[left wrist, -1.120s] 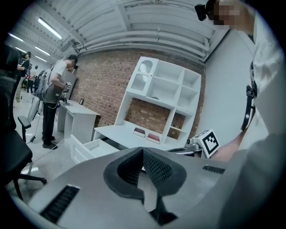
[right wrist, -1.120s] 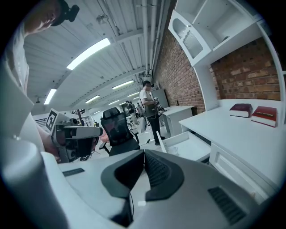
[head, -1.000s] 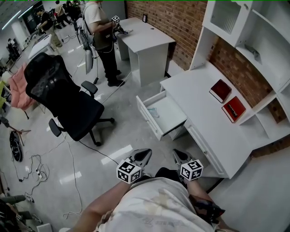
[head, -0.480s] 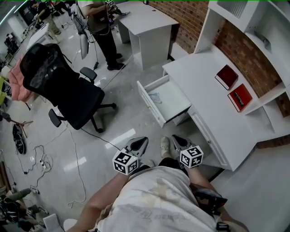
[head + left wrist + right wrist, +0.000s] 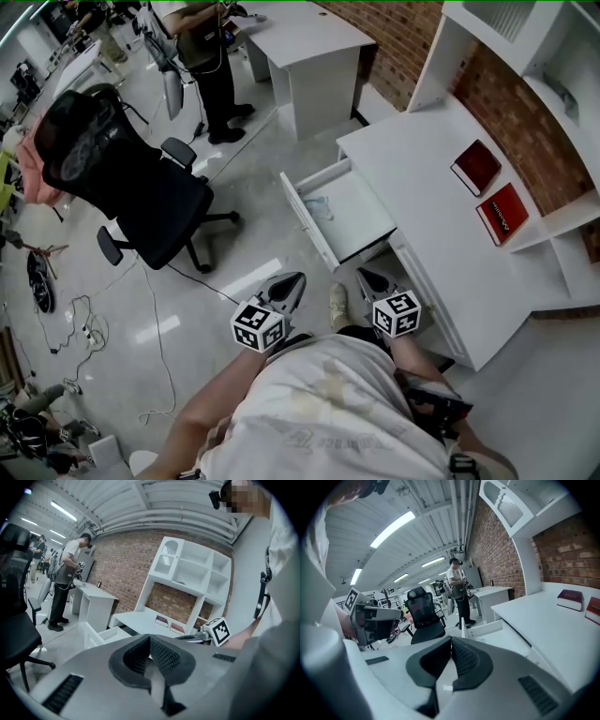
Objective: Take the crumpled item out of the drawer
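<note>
White desk (image 5: 422, 187), open drawer (image 5: 361, 217), crumpled item (image 5: 317, 204) inside, long axis unclear; left tongs (image 5: 293, 280), right tongs (image 5: 363, 276) closed, empty.

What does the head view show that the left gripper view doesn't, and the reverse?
Only the head view: the crumpled item lying inside the drawer, and the wearer's shoe. Only the left gripper view: the left gripper close up, jaws shut and empty, and the ceiling. Both: the open drawer, the red books, the standing person.
</note>
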The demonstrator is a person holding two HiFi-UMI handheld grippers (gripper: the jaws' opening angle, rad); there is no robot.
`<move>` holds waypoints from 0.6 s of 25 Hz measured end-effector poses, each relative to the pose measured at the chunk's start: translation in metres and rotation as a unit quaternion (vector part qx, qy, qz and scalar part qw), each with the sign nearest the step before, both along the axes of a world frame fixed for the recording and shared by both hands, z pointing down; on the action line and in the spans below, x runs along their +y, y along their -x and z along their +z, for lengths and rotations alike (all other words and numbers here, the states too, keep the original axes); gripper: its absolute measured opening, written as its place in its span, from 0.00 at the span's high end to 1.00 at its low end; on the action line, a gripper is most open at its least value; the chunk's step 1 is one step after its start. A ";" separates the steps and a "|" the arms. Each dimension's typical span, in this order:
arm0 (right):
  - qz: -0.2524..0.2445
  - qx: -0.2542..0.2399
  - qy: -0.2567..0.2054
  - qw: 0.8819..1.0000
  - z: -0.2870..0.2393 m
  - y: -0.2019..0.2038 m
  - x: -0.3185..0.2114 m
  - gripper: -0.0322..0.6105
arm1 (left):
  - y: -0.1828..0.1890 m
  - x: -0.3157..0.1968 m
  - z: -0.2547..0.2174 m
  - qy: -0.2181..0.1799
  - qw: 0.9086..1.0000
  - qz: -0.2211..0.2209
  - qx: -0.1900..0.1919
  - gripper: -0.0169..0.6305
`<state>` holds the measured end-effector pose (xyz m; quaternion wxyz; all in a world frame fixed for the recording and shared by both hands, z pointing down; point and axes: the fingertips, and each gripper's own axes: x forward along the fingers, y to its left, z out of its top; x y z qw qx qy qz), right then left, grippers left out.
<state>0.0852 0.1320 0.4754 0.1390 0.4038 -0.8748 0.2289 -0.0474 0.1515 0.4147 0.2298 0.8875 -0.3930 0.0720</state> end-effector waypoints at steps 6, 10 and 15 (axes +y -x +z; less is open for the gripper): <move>-0.020 0.003 0.003 1.000 0.005 0.003 -0.041 0.91 | -0.015 -0.040 0.001 0.002 1.000 0.003 0.002 0.94; -0.025 -0.006 0.014 1.000 0.011 -0.009 -0.067 0.91 | -0.031 -0.067 0.008 0.011 1.000 0.010 -0.007 0.94; -0.039 -0.012 0.025 0.999 0.017 -0.015 -0.094 0.91 | -0.039 -0.096 0.008 0.016 1.000 0.001 -0.015 0.94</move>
